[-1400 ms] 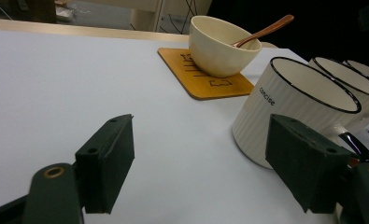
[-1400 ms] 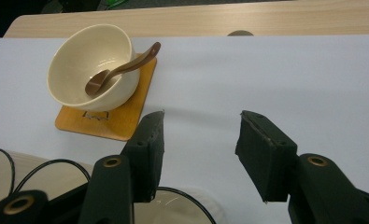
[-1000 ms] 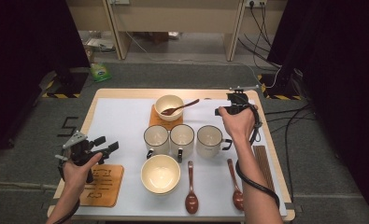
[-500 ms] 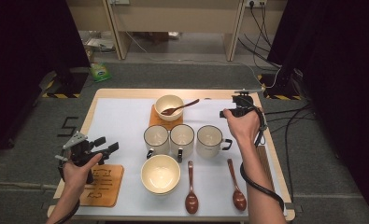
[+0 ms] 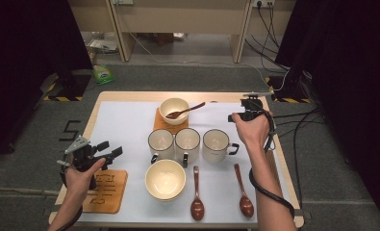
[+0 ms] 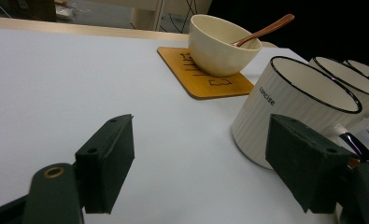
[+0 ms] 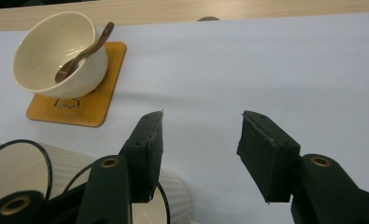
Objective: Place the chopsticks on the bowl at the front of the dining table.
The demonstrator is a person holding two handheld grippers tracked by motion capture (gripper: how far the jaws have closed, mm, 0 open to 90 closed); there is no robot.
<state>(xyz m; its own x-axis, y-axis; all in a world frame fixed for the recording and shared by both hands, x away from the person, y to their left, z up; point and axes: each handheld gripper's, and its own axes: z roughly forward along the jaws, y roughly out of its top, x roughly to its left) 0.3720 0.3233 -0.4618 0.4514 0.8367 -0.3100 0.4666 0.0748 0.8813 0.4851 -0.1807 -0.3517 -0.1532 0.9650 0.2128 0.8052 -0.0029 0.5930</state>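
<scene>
A cream bowl (image 5: 174, 109) with a brown spoon (image 5: 186, 110) in it sits on a wooden coaster (image 5: 159, 123) at the back of the white mat. In front stand three white mugs (image 5: 187, 142) in a row. My right gripper (image 5: 235, 116) hovers open right of that bowl, above the mat's back right, nothing between its jaws; its own view shows bowl (image 7: 56, 56), spoon (image 7: 84, 51) and coaster (image 7: 74, 109) ahead at the left. My left gripper (image 5: 109, 149) is open over the mat's left side, pointing toward the leftmost mug (image 6: 289, 107) and holding nothing.
An empty cream bowl (image 5: 165, 179) stands at the front centre, with two brown spoons (image 5: 196, 195) (image 5: 243, 191) lying to its right. A bare wooden coaster (image 5: 106, 190) lies at the front left under my left hand. Cables trail off the table's right side.
My right gripper has drifted a little to the right, away from the bowl with the spoon. The left gripper has stayed where it was.
</scene>
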